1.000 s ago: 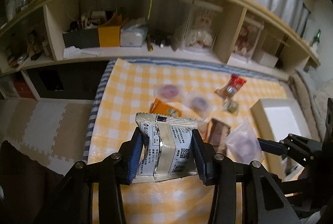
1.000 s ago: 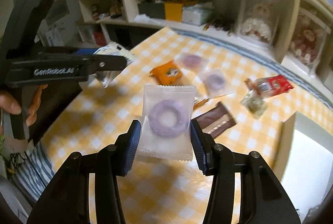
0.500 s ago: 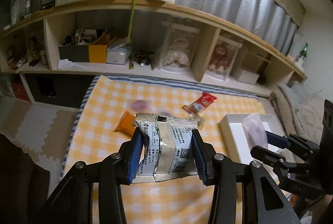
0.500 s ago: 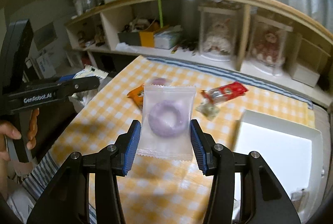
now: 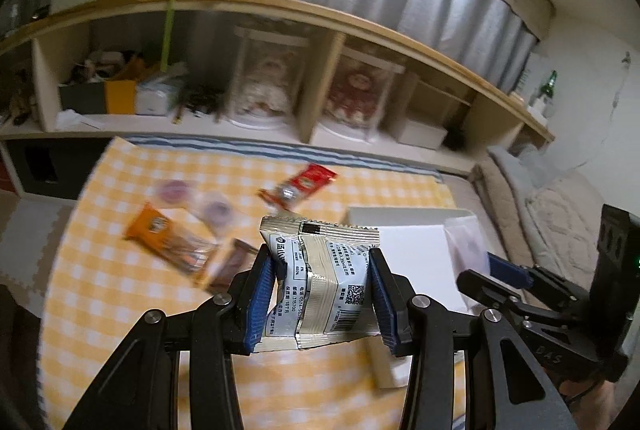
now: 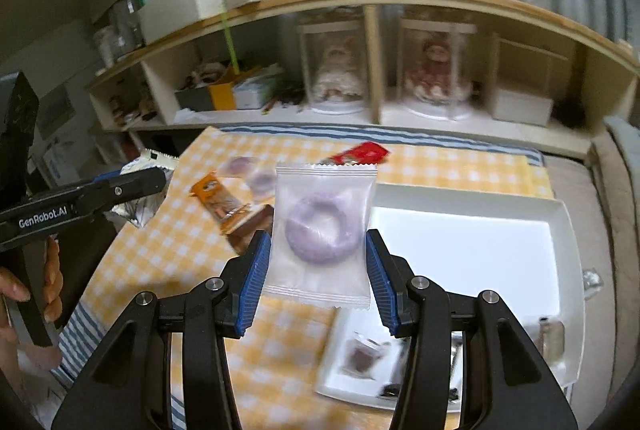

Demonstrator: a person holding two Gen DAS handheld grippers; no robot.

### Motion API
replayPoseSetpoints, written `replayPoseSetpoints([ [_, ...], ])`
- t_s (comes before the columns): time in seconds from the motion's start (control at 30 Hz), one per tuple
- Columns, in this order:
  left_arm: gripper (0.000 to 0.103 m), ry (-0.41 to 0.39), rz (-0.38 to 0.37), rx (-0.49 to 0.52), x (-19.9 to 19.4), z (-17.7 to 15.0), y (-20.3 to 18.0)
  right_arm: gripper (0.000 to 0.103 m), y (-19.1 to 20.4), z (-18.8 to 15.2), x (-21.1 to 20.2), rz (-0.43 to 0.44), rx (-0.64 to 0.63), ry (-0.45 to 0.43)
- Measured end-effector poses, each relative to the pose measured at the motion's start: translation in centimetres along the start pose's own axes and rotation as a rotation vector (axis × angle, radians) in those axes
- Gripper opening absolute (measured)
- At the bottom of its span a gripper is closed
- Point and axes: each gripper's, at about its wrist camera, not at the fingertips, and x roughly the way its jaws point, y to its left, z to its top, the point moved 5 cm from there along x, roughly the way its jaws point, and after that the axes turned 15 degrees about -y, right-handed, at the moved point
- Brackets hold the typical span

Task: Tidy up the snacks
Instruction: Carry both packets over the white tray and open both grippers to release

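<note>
My left gripper is shut on a silver and blue snack packet, held in the air over the yellow checked tablecloth, near the left edge of the white tray. My right gripper is shut on a clear packet with a purple ring snack, held over the left edge of the white tray. Loose snacks lie on the cloth: an orange packet, a brown bar, two purple ring packets and a red packet. The tray holds a few small packets at its near end.
A long wooden shelf unit with boxes and doll cases runs behind the table. A padded cushion lies to the right of the tray. The left gripper and the hand on it show at the left of the right wrist view.
Both grippers have moved right with their packets, from over the loose snacks towards the white tray. Both stay shut on the same packets.
</note>
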Motion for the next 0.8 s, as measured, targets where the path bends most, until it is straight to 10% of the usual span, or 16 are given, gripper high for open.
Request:
replayPoseSetpoints([
  [0.8,0.045,0.176,-0.037,-0.071,18.9,-6.9,-9.1,0.049,-16.3,-4.2,-0.5,-0.236,0.196,0.117],
])
